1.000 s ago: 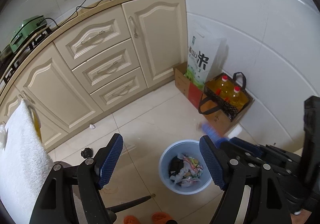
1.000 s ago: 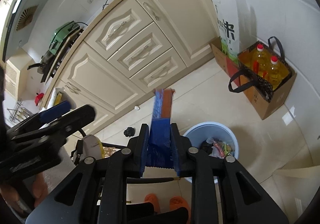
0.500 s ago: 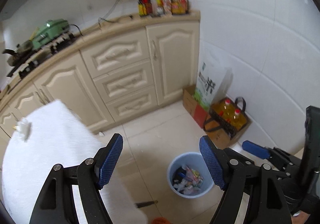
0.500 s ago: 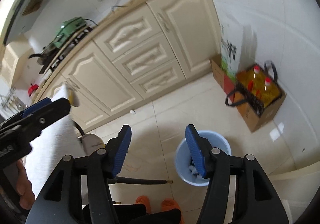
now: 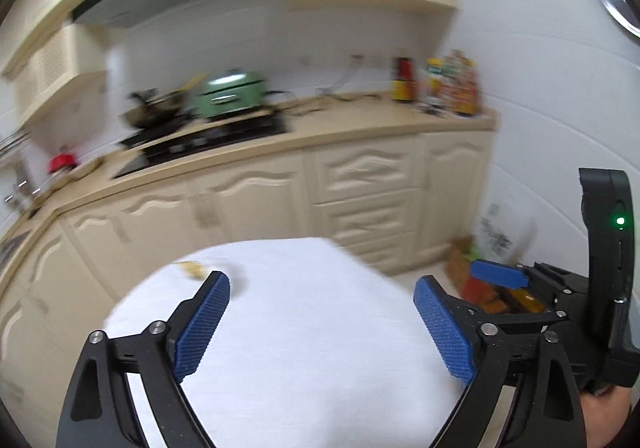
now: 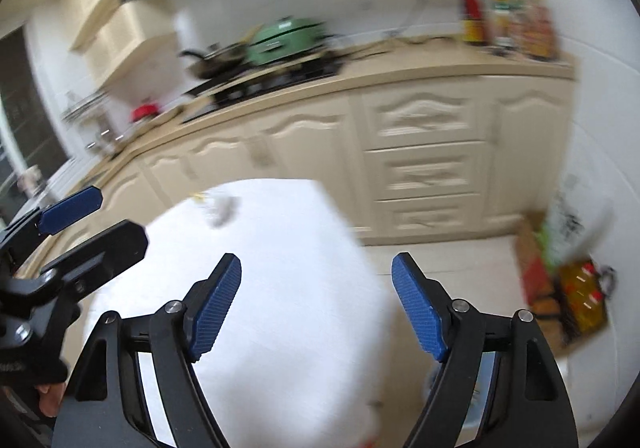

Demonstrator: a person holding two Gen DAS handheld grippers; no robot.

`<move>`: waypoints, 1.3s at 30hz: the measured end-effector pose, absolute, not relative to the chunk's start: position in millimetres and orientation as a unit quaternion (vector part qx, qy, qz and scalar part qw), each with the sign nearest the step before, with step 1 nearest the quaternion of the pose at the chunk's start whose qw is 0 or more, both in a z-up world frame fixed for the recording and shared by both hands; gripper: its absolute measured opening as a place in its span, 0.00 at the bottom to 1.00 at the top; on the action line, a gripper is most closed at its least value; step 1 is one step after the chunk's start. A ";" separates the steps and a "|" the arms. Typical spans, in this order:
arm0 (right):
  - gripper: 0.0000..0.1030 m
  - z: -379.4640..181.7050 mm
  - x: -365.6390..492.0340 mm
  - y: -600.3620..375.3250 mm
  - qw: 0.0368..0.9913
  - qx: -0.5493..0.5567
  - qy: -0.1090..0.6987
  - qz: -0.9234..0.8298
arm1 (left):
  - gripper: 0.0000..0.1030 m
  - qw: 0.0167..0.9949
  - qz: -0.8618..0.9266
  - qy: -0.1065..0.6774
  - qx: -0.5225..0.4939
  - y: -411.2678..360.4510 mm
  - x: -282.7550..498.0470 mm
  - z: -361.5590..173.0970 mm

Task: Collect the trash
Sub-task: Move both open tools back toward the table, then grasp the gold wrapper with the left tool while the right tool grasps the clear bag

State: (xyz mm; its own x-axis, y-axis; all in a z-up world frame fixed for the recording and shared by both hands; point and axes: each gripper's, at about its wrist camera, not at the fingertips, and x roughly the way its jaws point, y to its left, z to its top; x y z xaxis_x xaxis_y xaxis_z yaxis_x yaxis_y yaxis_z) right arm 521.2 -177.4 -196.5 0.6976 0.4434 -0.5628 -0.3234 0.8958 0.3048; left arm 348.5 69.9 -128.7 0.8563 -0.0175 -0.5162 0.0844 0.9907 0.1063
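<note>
Both views are motion-blurred. My left gripper (image 5: 320,324) is open and empty above a white-covered table (image 5: 304,348). My right gripper (image 6: 318,308) is open and empty over the same table (image 6: 280,288). Small bits of trash lie near the table's far edge: a yellowish scrap (image 5: 192,268) in the left wrist view, and a small crumpled piece (image 6: 220,210) in the right wrist view. The right gripper also shows at the right of the left wrist view (image 5: 500,276), the left gripper at the left of the right wrist view (image 6: 72,208). The blue bin is out of view.
Cream kitchen cabinets (image 5: 360,184) run behind the table, with a stove and green appliance (image 5: 228,96) and bottles (image 5: 440,84) on the counter. A cardboard box and a bag of oil bottles (image 6: 580,288) stand on the floor by the right wall.
The right gripper opened and let go of the blue and orange wrapper over the bin. Both grippers then swung up from the floor and bin to the white table.
</note>
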 end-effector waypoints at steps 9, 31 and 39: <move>0.78 -221.0 633.9 -24.7 0.873 0.048 0.395 0.282 | 0.89 0.953 0.091 0.287 0.023 208.6 381.5 -115.2; 0.42 -288.2 736.2 9.1 0.873 -0.036 0.412 0.257 | 0.83 0.895 0.085 0.432 -0.073 254.5 612.6 -238.8; 0.42 -290.0 739.0 -1.8 0.868 -0.003 0.410 0.280 | 0.49 0.868 0.096 0.475 -0.104 262.0 699.3 -277.8</move>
State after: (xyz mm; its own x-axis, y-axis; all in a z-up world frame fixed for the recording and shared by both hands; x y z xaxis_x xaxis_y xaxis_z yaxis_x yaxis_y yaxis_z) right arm 739.0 -1.8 -290.0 0.5073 0.4833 -0.7135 -0.4890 0.8432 0.2235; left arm 699.3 262.0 -277.8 0.5297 0.0669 -0.8455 -0.2653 0.9599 -0.0903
